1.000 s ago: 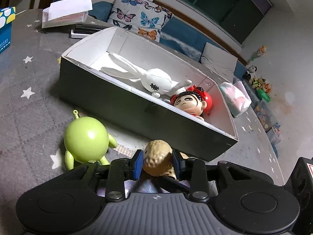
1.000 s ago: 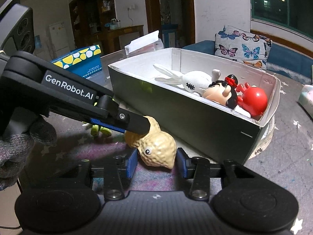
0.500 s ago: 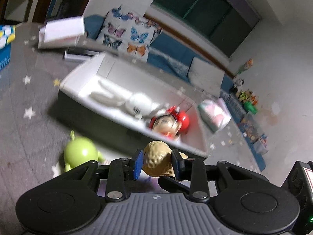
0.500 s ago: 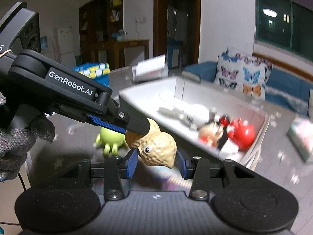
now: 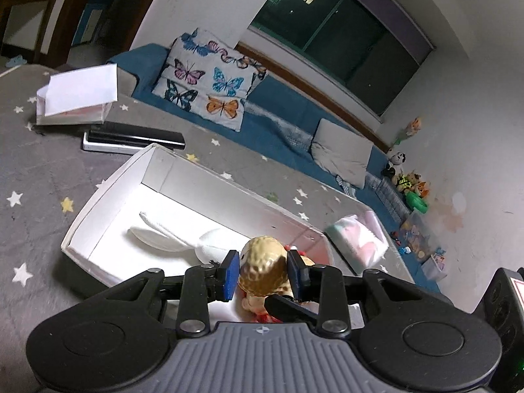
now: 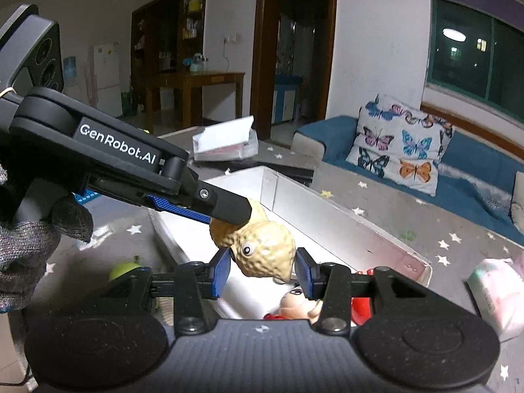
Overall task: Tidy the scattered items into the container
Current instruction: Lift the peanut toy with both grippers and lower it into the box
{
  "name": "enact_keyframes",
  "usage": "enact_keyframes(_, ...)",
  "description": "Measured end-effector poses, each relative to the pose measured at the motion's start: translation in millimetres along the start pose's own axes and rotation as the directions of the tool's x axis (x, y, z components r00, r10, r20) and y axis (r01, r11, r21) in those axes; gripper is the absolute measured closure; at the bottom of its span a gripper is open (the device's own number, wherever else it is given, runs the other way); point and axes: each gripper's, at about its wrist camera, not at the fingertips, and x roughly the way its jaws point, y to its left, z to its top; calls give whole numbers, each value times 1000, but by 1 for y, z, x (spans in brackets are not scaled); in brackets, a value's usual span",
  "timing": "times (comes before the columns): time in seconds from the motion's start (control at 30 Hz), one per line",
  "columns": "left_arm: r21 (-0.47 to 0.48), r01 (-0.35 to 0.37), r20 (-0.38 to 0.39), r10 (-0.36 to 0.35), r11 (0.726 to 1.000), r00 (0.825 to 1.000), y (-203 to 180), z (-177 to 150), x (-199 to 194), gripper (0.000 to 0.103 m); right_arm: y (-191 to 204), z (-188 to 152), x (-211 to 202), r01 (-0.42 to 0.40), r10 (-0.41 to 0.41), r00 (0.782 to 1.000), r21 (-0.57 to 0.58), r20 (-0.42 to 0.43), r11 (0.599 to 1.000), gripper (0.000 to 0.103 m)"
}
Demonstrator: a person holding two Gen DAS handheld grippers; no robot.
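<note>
**Peanut toy over box, both grippers on it**

Toy position: the tan bumpy peanut-shaped toy with a googly eye [image 6: 262, 249] hangs in the air above the white open-top cardboard box [image 5: 108, 196], over the near-right part of it.

Left gripper [image 5: 263, 275]: blue pads pressed against both sides of one lobe, clamped on the toy. Right gripper [image 6: 262, 273]: blue pads bracket the eyed lobe, left pad touching; right pad shows a thin gap, so I can't tell if it is actually gripping.

Key relation: the toy's long axis runs roughly from the left gripper's tip toward the right gripper, each tool holding or framing one end. Box floor sits directly below both.

Already in the box: a white long-eared plush rabbit [image 5: 183, 239] along the floor and a red-and-black doll figure [image 6: 304, 304] right under the toy. A lime-green round toy [image 6: 126, 268] lies on the grey star-patterned cloth [image 5: 32, 163] outside the box.

Judgement: drop is next; release lands it on or beside the doll. Green toy left after that.
</note>
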Motion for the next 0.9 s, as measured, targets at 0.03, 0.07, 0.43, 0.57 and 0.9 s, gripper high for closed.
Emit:
enact_keyframes(0.03, -14, -3, -11, 3, 1000, 1000, 4, 1, 5, 69, -3, 1, 5, -7, 7, 1000, 4, -13, 1000, 60)
enact_keyframes(0.07, -29, -7, -22, 6, 1000, 1000, 8, 3, 10, 69, -8, 2, 13, -17, 17, 999, 7, -32, 1000, 60)
enact_keyframes(0.43, -105, -67, -140, 52, 992, 989, 37, 9, 42, 69, -21, 5, 64, -112, 110, 976, 0, -187, 994, 60)
enact_keyframes(0.57, -110, -82, -166, 63, 990, 984, 41, 13, 48, 69, -27, 7, 74, -144, 144, 963, 19, -228, 989, 60)
enact_keyframes(0.9, -94, -119, -204, 97, 989, 974, 41, 16, 61, 69, -26, 7, 90, -158, 153, 944, 6, -292, 987, 60)
